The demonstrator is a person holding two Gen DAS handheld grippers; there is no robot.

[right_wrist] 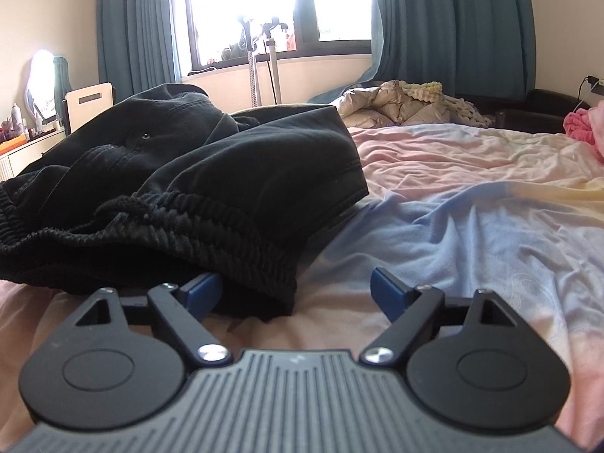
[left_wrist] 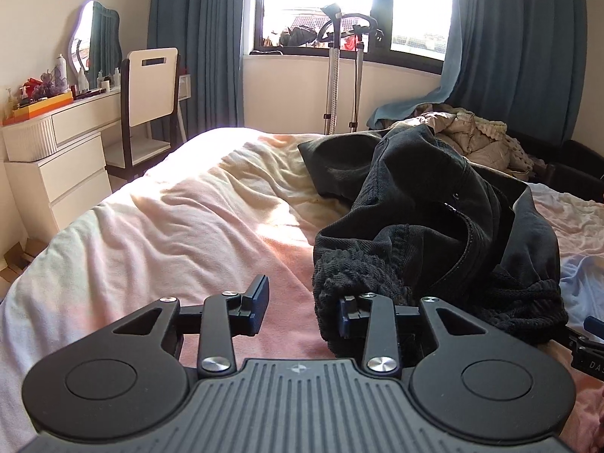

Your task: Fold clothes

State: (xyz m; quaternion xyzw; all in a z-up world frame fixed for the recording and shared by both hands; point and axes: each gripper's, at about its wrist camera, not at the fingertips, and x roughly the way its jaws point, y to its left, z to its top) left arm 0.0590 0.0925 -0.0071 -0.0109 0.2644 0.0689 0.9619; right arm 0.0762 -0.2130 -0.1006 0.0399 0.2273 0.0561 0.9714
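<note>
While both grippers sit low at the near edge of the bed (left_wrist: 113, 234), neither grips anything: the left gripper (left_wrist: 304, 309) has its fingers partly apart, its right finger tucked against the ribbed waistband (left_wrist: 351, 275) and its left finger over bare sheet; the right gripper (right_wrist: 294, 294) stands wide, with the waistband's corner between its fingers, unpinched. Beyond them the black trousers (right_wrist: 211, 158) lie crumpled in a heap across the bed. Closing now risks catching only one layer of waistband, or sheet along with it, so a lift would drag the bedding or let the heap twist. Farther off, a beige jacket (right_wrist: 389, 109) lies well apart
</note>
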